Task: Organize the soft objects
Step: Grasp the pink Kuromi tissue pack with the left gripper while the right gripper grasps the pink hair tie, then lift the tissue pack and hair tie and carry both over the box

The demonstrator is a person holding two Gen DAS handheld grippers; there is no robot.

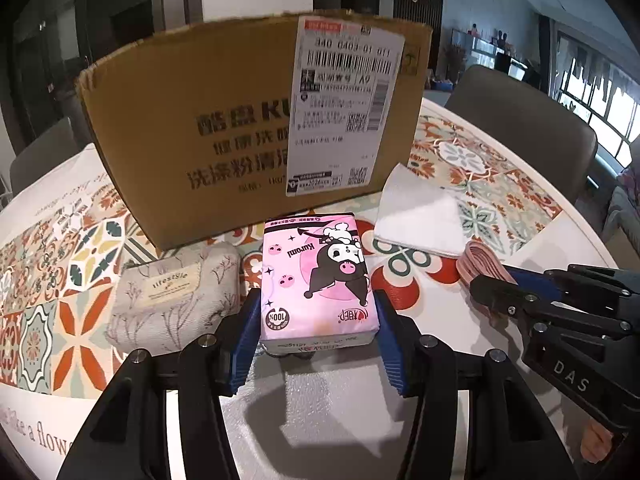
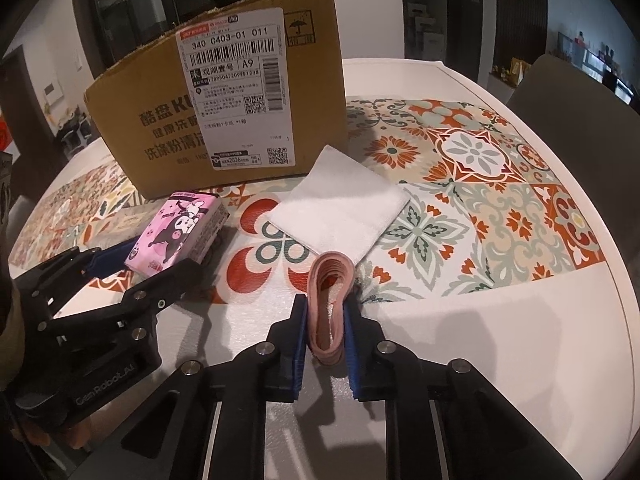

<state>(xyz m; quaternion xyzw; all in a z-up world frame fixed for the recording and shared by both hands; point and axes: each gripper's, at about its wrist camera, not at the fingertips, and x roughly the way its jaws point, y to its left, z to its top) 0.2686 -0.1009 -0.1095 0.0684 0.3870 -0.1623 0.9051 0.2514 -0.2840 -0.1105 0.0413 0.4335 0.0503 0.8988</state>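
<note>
**Patterned tablecloth, two grips made, lifting into the box judged next**

Working over a tiled orange-and-green tablecloth [image 2: 472,184] on a white round table, facing a tall cardboard box [image 1: 192,92] at upper centre of both views.

Pinching the pink tissue pack [image 1: 316,272] with the left gripper [image 1: 318,304], blue pads pressing on its two long sides at lower centre of the left wrist view; seen from the right wrist view, holding it tilted at middle left with shadow beneath, so probably lifting it clear of the cloth already.

Squeezing the coiled pink band [image 2: 330,276] with the right gripper [image 2: 326,304], jaws nearly together, flattening the near end of the loop at lower centre, far end touching the corner of the white folded cloth [image 2: 340,208].

Leaving the white cloth and the beige fabric pouch [image 1: 172,300] untouched, the pouch lying just beside the pack at lower left.

Judging the step as picking up, early in the sorting. Needing next to raise both hands high, clearing the box's ragged top edge before releasing, assuming the box is the container. Watching for the limp band slipping or dragging the white cloth, and for the pack sagging out of a light grip
</note>
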